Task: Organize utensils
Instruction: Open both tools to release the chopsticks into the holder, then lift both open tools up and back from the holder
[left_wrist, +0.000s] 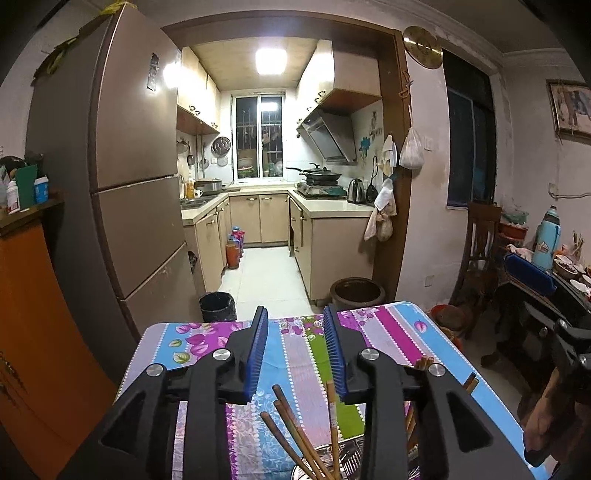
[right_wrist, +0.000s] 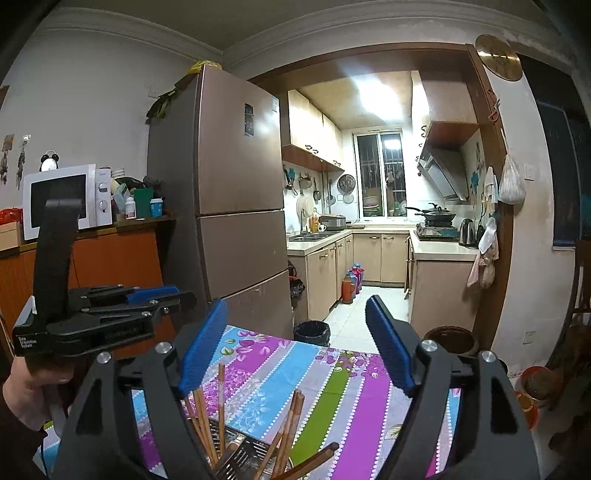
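Observation:
Several brown wooden chopsticks (left_wrist: 291, 424) stand tilted in a perforated metal holder (left_wrist: 332, 465) at the bottom of the left wrist view. My left gripper (left_wrist: 295, 312) hangs just above them, open, with nothing between its blue pads. One of the right gripper's pads (left_wrist: 528, 273) shows at the right edge. In the right wrist view my right gripper (right_wrist: 295, 304) stands wide open over the same chopsticks (right_wrist: 221, 398) and holder (right_wrist: 243, 454), holding nothing. The left gripper (right_wrist: 181, 295) appears side-on at the left, held by a hand (right_wrist: 33, 387).
The holder sits on a table with a striped floral cloth (left_wrist: 295, 354). Beyond its far edge are a black bin (left_wrist: 218, 306) and a brown jar (left_wrist: 356, 293). A tall fridge (left_wrist: 122, 166) stands left, and a side table with a thermos (left_wrist: 546, 236) right.

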